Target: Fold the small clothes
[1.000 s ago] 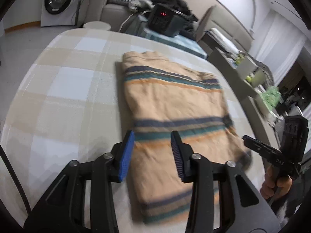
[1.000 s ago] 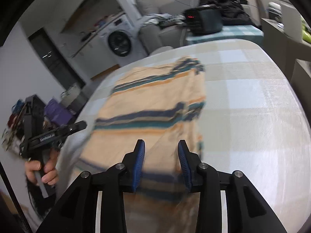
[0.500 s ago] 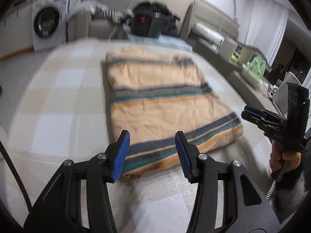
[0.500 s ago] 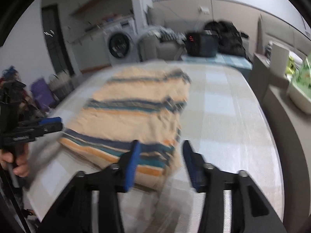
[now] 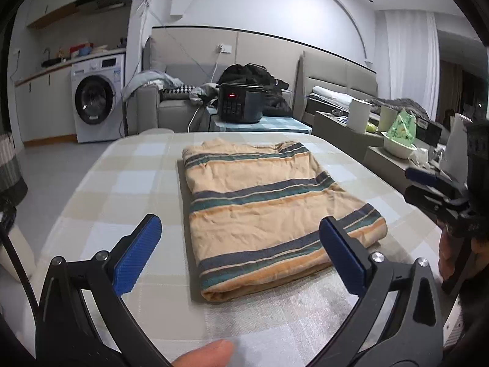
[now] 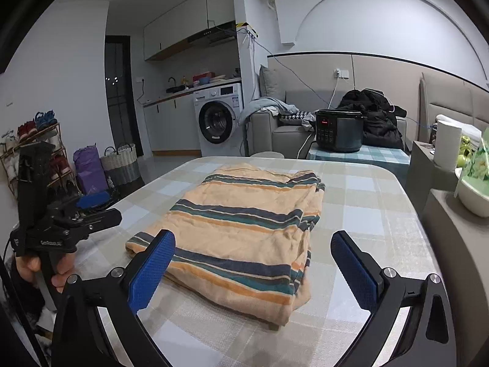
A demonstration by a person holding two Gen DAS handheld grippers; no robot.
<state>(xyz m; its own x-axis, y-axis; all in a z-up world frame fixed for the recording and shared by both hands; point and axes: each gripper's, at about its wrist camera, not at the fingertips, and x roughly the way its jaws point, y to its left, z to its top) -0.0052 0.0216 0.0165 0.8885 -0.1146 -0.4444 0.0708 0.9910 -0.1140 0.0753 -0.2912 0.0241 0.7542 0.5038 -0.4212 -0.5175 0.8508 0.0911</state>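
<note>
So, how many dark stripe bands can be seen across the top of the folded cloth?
3 on the cloth: one near the far edge, one across the middle, one near the front edge. More may be hidden inside the folds.

Sharp, evenly lit — fisheye-warped, dark corners

One folded striped cloth (image 5: pixel 262 211) lies on one checked desk (image 5: pixel 128 183). Two tongs show: the left tongs (image 5: pixel 241 257) and the right tongs (image 6: pixel 253 270), each with two blue pads, jaws opening with nothing between them. Beyond stand one washing machine (image 6: pixel 218 119), one black cooker (image 6: pixel 339 134), one sofa (image 6: pixel 284 128), and two woven baskets (image 6: pixel 119 165).
</note>
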